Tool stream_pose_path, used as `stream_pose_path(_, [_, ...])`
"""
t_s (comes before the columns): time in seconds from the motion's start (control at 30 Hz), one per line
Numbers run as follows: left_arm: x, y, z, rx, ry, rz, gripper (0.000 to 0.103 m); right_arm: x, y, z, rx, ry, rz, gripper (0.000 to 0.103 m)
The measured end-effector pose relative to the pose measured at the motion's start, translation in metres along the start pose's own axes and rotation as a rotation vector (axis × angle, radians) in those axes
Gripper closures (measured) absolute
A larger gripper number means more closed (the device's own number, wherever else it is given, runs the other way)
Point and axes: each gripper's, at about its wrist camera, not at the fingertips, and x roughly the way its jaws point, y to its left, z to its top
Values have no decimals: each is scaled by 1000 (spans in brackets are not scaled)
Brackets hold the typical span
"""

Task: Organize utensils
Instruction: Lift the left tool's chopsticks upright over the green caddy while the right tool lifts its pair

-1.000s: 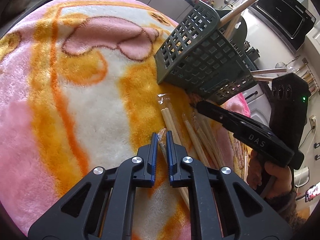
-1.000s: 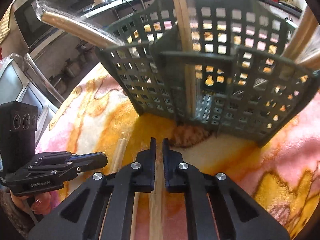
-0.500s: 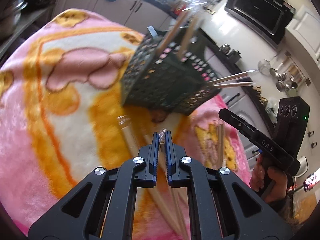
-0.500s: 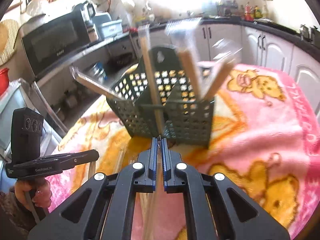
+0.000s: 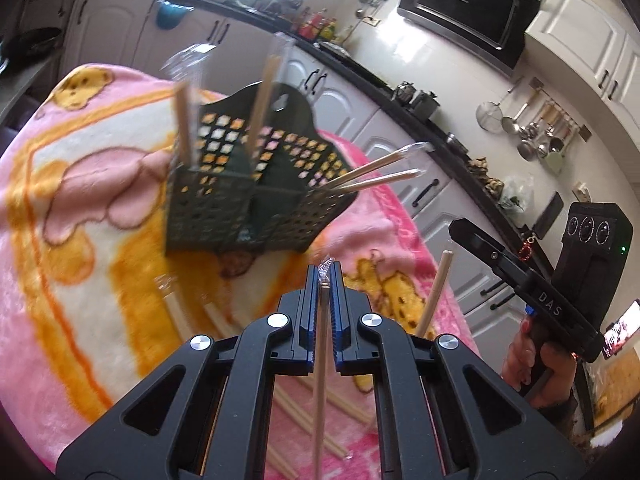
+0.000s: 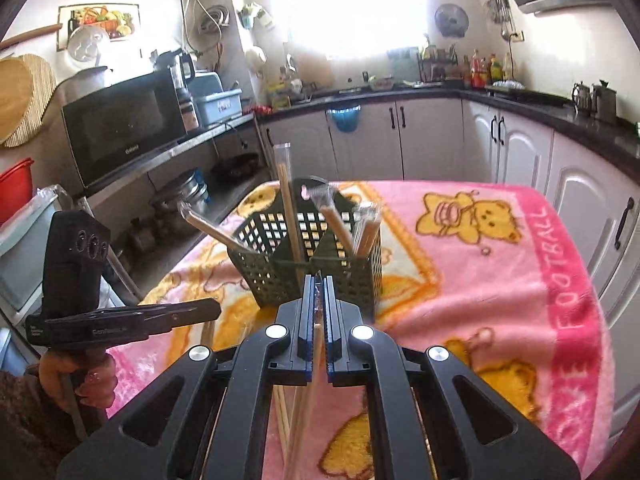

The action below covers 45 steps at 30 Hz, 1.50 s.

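Left claw (image 5: 325, 280) clamped on thin plastic-wrapped wooden chopstick (image 5: 320, 380); right claw (image 6: 317, 285) likewise on second wrapped stick (image 6: 310, 384), both lifted short of dark green perforated plastic caddy (image 6: 304, 264). Approx. five sticks already slotted; several more loose on pink-and-yellow bear blanket (image 5: 80, 280) covering table.

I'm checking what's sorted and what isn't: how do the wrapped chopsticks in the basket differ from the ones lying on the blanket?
The chopsticks in the basket stand or lean inside the dark green basket, ends poking above its rim; the chopsticks on the blanket lie flat. The basket ones are spread over separate compartments; the blanket ones are strewn loosely together. Both are pale wooden sticks, some in clear wrappers.
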Motion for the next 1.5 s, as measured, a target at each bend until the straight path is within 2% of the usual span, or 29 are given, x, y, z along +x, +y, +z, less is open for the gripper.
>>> stream_pose_path(0.23, [0, -23, 16, 51, -29, -30, 100, -26, -2, 11, -11, -60, -9, 99])
stream_pose_path(0.63, [-14, -55, 47, 138, -101, -57, 100, -47, 2, 33, -13, -140, 4, 99])
stream_pose_path(1.0, [-40, -76, 98, 212, -247, -2, 100, -59, 28, 73, -61, -239, 65, 99])
stream_pose_path(1.5, [-61, -84, 174, 222, -435, 97, 100, -65, 57, 153, -132, -370, 109, 99])
